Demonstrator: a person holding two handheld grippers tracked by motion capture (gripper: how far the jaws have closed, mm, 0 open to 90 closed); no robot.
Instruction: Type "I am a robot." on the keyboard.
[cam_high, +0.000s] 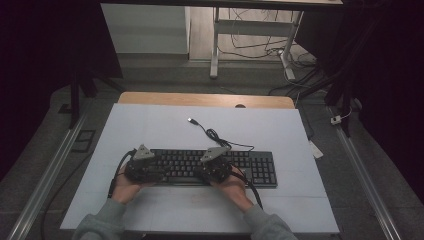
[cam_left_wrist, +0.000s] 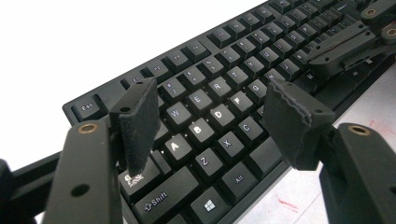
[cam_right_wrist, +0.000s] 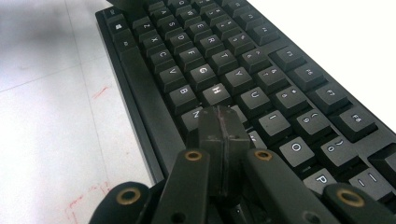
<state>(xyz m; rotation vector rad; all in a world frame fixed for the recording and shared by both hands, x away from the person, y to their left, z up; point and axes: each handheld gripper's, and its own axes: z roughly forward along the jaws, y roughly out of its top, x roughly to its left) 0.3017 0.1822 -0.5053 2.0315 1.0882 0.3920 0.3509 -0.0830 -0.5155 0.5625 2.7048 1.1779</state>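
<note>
The flat black plastic keyboard lies low and centre on the pale grey surface. Nearest, the right claw has its jaws pressed together into one blunt tip over the J–K keys; to press well, I'd come straight down on a single cap. The left claw stands apart, empty, above the A–D keys. Whether the right tip touches a key I can't make out. Farther up, a thin black cable ends in a loose plug.
</note>
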